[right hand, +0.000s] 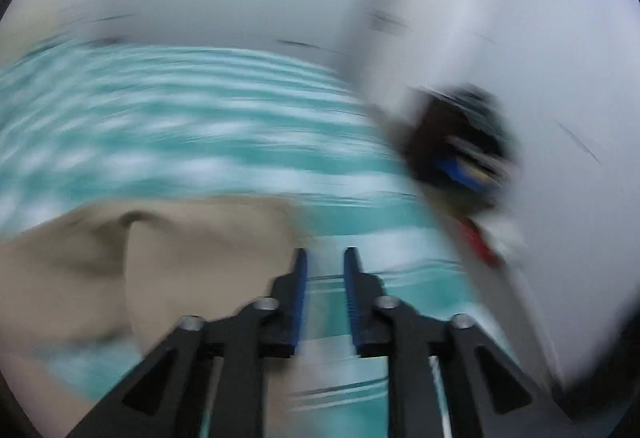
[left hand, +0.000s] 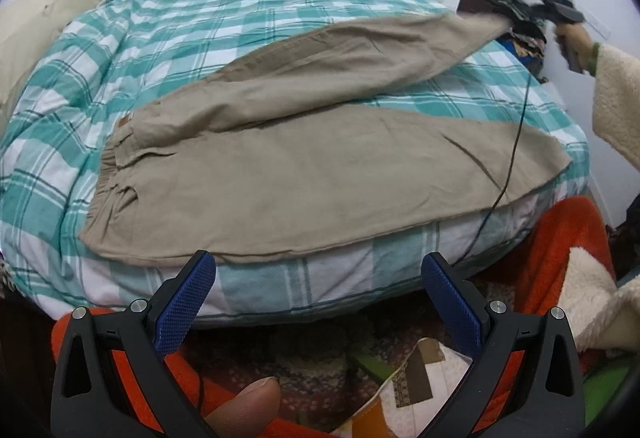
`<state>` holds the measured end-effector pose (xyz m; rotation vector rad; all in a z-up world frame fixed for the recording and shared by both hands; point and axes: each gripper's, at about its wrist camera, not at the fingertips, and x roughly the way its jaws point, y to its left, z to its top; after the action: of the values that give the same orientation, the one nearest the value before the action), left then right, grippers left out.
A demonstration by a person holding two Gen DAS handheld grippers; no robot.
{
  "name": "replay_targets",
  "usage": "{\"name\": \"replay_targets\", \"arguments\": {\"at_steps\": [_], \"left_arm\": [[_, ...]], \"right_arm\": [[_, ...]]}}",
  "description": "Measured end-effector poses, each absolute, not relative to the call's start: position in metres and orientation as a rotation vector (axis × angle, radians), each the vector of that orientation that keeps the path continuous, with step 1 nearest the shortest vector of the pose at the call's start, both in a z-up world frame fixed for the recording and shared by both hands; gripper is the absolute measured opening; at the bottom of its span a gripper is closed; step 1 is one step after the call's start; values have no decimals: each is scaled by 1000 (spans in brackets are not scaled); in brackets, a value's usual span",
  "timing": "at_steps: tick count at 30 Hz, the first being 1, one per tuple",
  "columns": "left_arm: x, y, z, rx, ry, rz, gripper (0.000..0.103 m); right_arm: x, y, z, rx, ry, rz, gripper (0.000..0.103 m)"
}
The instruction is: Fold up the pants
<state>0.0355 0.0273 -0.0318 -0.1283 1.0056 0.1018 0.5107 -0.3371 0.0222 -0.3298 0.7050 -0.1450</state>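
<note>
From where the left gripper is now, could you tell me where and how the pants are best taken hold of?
I would grip the near edge of the pants, at the seam overhanging the side of the bed. The fabric lies flat on top, but that edge hangs free, so a finger could probably slip under it. The left gripper, jaws wide open just below, could come up from the near side.

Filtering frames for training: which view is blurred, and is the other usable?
Right wrist view: heavy motion smear over the bedspread and pants; only the fingers stay sharp. Left wrist view: crisp pants, evenly lit, strong fisheye bowing of the bed; slight blur on the far leg end.
</note>
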Motion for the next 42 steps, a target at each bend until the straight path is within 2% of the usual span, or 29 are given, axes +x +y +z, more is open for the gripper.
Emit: {"name": "replay_targets", "arguments": {"at_steps": [1,3,4,10,14,19,21,23,26,28,31,36,38,39,40,42], "left_arm": [[37,29,-34,-135,1009,103,102],[43,32,-41,-150,1031,103,102],[46,33,-44,-153,1042,102,102],[75,34,-60,-117,1095,85,102],[137,63,-49,-78,1005,130,102],[244,127,-57,-177,833,336,102],[289,153,-88,-223,824,390,102],[321,169,-136,-196,896,436,101],[329,178,-219,-136,1038,442,102],[312,181,-223,-185,937,420,102],[310,182,-224,-182,934,417,102],[302,177,-224,-182,910,416,102],[303,178,-225,-181,901,417,102],[304,177,-226,-181,901,417,102],[311,178,-228,-186,899,415,102],[311,179,-229,-192,893,412,102]], "right_arm": [[522,-365,28,-324,712,-229,41],[520,-405,22,-284,719,-313,57],[511,-415,12,-255,725,-303,60],[446,-424,-103,-91,935,-72,59],[404,-372,-156,-40,996,105,59],[396,-272,-155,-91,973,366,59],[394,-235,-144,-119,968,465,59],[398,-207,-139,-128,972,538,59],[416,-166,-135,-102,1001,642,59],[442,-140,-137,-43,1035,706,59],[474,-101,-146,78,1081,811,59],[528,-30,-213,126,1281,912,58],[575,-36,-224,37,1204,765,51],[613,-61,-226,100,1172,650,40],[639,-86,-227,199,1167,567,36],[673,-144,-214,307,1099,269,47]]}}
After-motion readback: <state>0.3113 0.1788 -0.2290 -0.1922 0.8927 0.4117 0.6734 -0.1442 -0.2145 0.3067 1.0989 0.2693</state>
